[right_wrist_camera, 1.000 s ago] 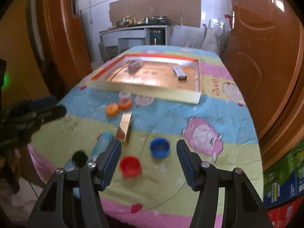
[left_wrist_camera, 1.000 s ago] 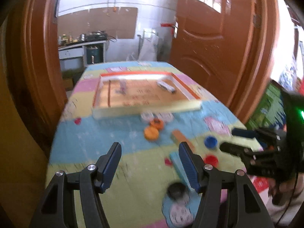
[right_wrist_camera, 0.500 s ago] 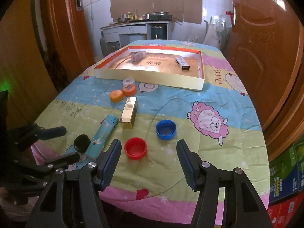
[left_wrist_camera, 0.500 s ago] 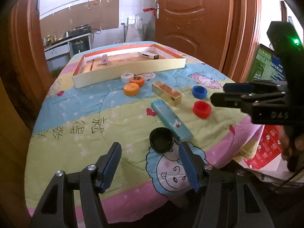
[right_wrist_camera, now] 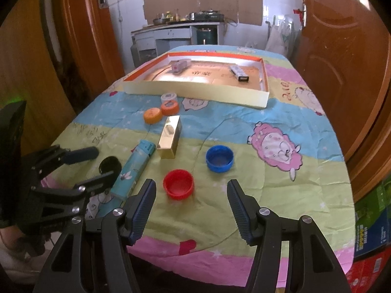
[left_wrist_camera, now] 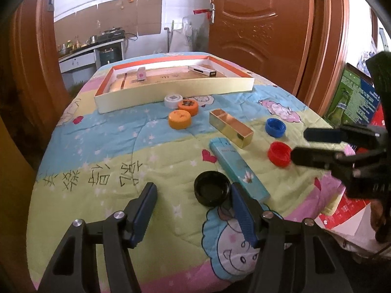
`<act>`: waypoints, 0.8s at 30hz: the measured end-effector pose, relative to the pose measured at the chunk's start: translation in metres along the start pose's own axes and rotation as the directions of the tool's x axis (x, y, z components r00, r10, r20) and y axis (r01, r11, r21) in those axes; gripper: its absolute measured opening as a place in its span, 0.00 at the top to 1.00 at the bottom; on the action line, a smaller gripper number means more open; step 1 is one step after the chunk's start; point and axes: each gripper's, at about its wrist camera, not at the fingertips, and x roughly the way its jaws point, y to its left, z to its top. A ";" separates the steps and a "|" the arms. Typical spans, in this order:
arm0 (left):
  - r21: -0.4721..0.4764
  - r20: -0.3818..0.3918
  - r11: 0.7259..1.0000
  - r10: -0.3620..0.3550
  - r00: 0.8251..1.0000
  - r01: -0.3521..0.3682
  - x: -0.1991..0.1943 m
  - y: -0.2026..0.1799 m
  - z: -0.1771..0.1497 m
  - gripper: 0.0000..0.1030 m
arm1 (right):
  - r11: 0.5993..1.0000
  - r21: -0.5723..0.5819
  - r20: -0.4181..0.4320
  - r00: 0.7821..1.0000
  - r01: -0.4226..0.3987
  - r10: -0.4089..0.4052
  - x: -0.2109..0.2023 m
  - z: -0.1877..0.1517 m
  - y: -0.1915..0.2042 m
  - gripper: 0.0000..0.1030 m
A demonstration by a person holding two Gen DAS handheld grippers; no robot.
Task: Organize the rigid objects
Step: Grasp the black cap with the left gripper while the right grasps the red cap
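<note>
Hovering apart and empty — left tongs (left_wrist_camera: 193, 210), right tongs (right_wrist_camera: 190, 201), black handwritten characters (left_wrist_camera: 97, 177) on quilt (left_wrist_camera: 97, 141) — unreadable.

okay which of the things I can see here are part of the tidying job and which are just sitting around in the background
Job: shallow box, gold box, teal box, black cap, red cap, blue cap, two orange caps, white cap.

Background: wooden door, kitchen counter, cartons.

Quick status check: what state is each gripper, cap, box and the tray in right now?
left gripper: open, empty
right gripper: open, empty
black cap: open side up
red cap: open side up
blue cap: open side up
gold box: lying flat
tray: two small boxes inside
</note>
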 end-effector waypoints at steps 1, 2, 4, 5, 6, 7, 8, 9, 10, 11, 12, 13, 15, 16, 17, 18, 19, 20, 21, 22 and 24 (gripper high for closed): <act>0.003 0.002 1.000 -0.001 1.000 0.001 0.000 0.000 0.000 0.42 | 1.000 -0.003 -0.003 1.000 -0.004 0.004 0.001 -0.001 0.001 0.40; 0.008 0.005 1.000 -0.002 1.000 0.002 0.001 0.000 0.000 0.46 | 1.000 -0.005 -0.005 1.000 -0.006 0.006 0.003 -0.001 0.002 0.40; 0.012 0.012 1.000 -0.007 1.000 0.007 0.001 0.000 0.001 0.57 | 1.000 -0.008 -0.012 1.000 -0.012 0.012 0.006 -0.002 0.004 0.40; 0.009 0.014 1.000 -0.015 1.000 0.015 0.001 0.001 0.001 0.64 | 1.000 -0.008 -0.015 1.000 -0.014 0.014 0.007 -0.003 0.004 0.40; 0.005 0.015 1.000 -0.024 1.000 0.024 0.001 0.002 0.001 0.66 | 1.000 -0.007 -0.018 1.000 -0.016 0.016 0.009 -0.003 0.005 0.40; -0.002 0.017 1.000 -0.031 0.999 0.031 0.001 0.003 0.002 0.69 | 1.000 -0.004 -0.022 1.000 -0.020 0.020 0.011 -0.004 0.005 0.40; -0.007 0.017 0.999 -0.035 0.999 0.035 0.001 0.004 0.002 0.70 | 1.000 -0.002 -0.025 0.999 -0.025 0.025 0.013 -0.004 0.005 0.40; -0.012 0.018 0.999 -0.040 0.999 0.040 0.001 0.005 0.002 0.70 | 1.000 -0.002 -0.027 0.999 -0.028 0.028 0.014 -0.004 0.006 0.40; -0.019 0.019 0.999 -0.046 0.999 0.046 0.001 0.006 0.002 0.70 | 1.000 -0.003 -0.028 0.999 -0.029 0.029 0.016 -0.005 0.006 0.40; -0.026 0.021 0.998 -0.050 0.999 0.051 0.000 0.008 0.003 0.70 | 1.000 -0.007 -0.028 0.999 -0.027 0.027 0.017 -0.004 0.007 0.40; -0.029 0.022 0.998 -0.053 0.998 0.053 0.000 0.007 0.002 0.70 | 1.000 -0.012 -0.026 0.999 -0.024 0.024 0.018 -0.004 0.008 0.42; -0.032 0.023 0.998 -0.055 0.998 0.055 0.000 0.008 0.003 0.70 | 1.000 -0.019 -0.021 1.000 -0.016 0.016 0.019 -0.003 0.009 0.44; -0.033 0.025 0.998 -0.054 0.998 0.055 0.000 0.008 0.003 0.70 | 1.000 -0.030 -0.018 1.000 -0.005 0.004 0.022 -0.001 0.011 0.51; -0.034 0.026 0.998 -0.054 0.998 0.055 0.000 0.008 0.003 0.70 | 0.999 -0.037 -0.020 1.000 0.003 -0.004 0.025 0.000 0.012 0.54; -0.035 0.027 0.998 -0.054 0.998 0.055 0.000 0.008 0.002 0.70 | 0.999 -0.042 -0.022 1.000 0.008 -0.009 0.027 0.000 0.013 0.57; -0.036 0.028 0.998 -0.055 0.998 0.056 0.000 0.008 0.002 0.70 | 0.999 -0.051 -0.019 1.000 0.019 -0.020 0.029 0.001 0.014 0.63; -0.038 0.028 0.998 -0.056 0.998 0.057 -0.001 0.008 0.002 0.70 | 0.998 -0.059 -0.015 0.999 0.028 -0.029 0.029 0.001 0.015 0.67; -0.040 0.028 0.997 -0.057 0.998 0.058 -0.001 0.008 0.002 0.70 | 0.998 -0.063 -0.013 0.999 0.030 -0.031 0.029 0.001 0.016 0.70; -0.042 0.028 0.997 -0.058 0.998 0.059 -0.001 0.008 0.002 0.70 | 0.997 -0.065 -0.011 0.999 0.031 -0.032 0.029 0.002 0.016 0.70; -0.045 0.027 0.997 -0.060 0.998 0.061 -0.001 0.009 0.002 0.70 | 0.997 -0.065 -0.009 0.999 0.030 -0.030 0.029 0.002 0.016 0.70; -0.051 0.027 0.997 -0.063 0.998 0.064 -0.001 0.009 0.003 0.70 | 0.998 -0.061 -0.007 1.000 0.027 -0.028 0.028 0.002 0.015 0.70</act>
